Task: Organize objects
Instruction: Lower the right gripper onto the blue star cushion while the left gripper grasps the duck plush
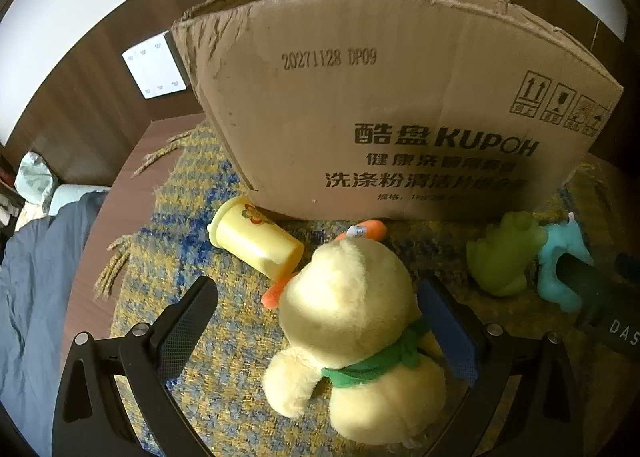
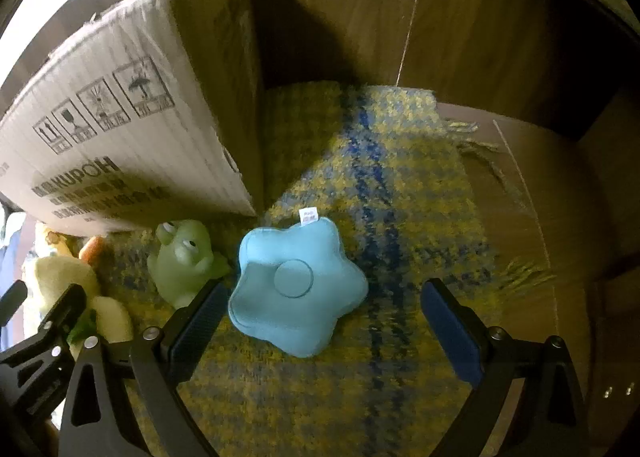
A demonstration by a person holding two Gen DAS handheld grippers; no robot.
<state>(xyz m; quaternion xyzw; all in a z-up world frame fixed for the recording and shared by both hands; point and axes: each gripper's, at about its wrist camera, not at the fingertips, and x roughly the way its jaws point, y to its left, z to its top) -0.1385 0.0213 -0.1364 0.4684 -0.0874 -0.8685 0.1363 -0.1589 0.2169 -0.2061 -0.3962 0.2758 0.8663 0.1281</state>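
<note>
A yellow plush duck (image 1: pixel 352 333) with a green scarf lies between the open fingers of my left gripper (image 1: pixel 316 297), close to the right pad. A yellow lidded cup (image 1: pixel 256 239) lies on its side behind it, next to a plush carrot (image 1: pixel 366 229). A green frog toy (image 1: pixel 500 257) and a light blue star-shaped plush (image 1: pixel 560 257) lie to the right. In the right wrist view my right gripper (image 2: pixel 326 297) is open around the blue star (image 2: pixel 296 289), with the frog (image 2: pixel 184 257) just left of it. A cardboard box (image 1: pixel 400 97) stands behind the toys.
A yellow and blue woven mat (image 2: pixel 400 197) covers the wooden tabletop (image 2: pixel 540 217). Wooden panel wall behind the box. A white wall plate (image 1: pixel 156 65) is at left. Blue bedding (image 1: pixel 36 277) lies beyond the table's left edge.
</note>
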